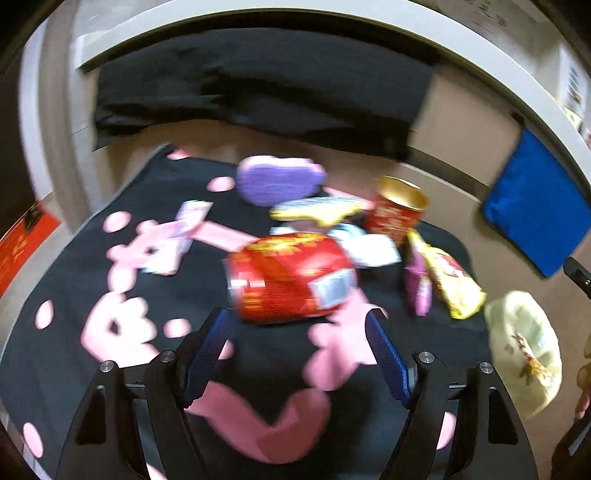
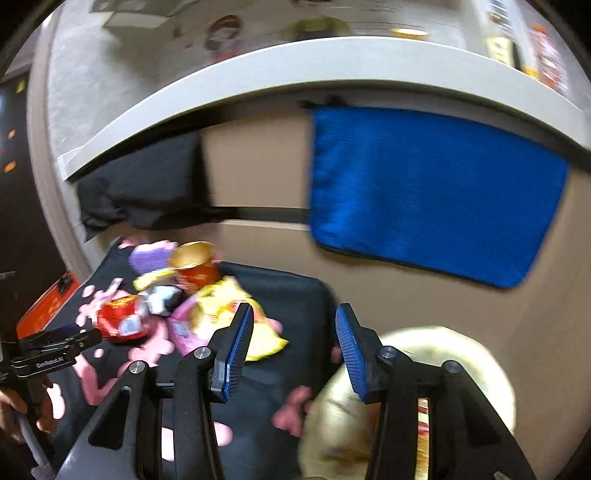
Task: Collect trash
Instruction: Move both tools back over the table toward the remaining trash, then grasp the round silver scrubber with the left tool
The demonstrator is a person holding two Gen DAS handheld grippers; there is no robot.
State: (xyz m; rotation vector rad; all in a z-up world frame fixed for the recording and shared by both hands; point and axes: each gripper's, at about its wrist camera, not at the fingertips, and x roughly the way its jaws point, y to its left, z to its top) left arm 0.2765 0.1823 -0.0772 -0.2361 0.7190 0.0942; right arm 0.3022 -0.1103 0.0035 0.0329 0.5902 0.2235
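Note:
A pile of trash lies on a black mat with pink shapes [image 1: 74, 280]. A red snack can [image 1: 291, 277] lies on its side just ahead of my open, empty left gripper [image 1: 299, 343]. Behind it stand a red cup with a gold rim [image 1: 397, 212], a purple packet [image 1: 277, 179], a yellow wrapper [image 1: 321, 210] and a yellow chip bag [image 1: 452, 282]. My right gripper [image 2: 295, 347] is open and empty over the mat's right part, beside a pale trash bag [image 2: 450, 369]. The pile shows at the right wrist view's left, with the red can [image 2: 120, 319] and chip bag [image 2: 236, 310].
A blue cloth [image 2: 424, 192] and a black cloth [image 1: 258, 85] hang from a white ledge [image 1: 332, 26] above a beige wall. The pale trash bag [image 1: 524, 347] sits right of the mat. An orange box [image 1: 22, 240] lies at the left.

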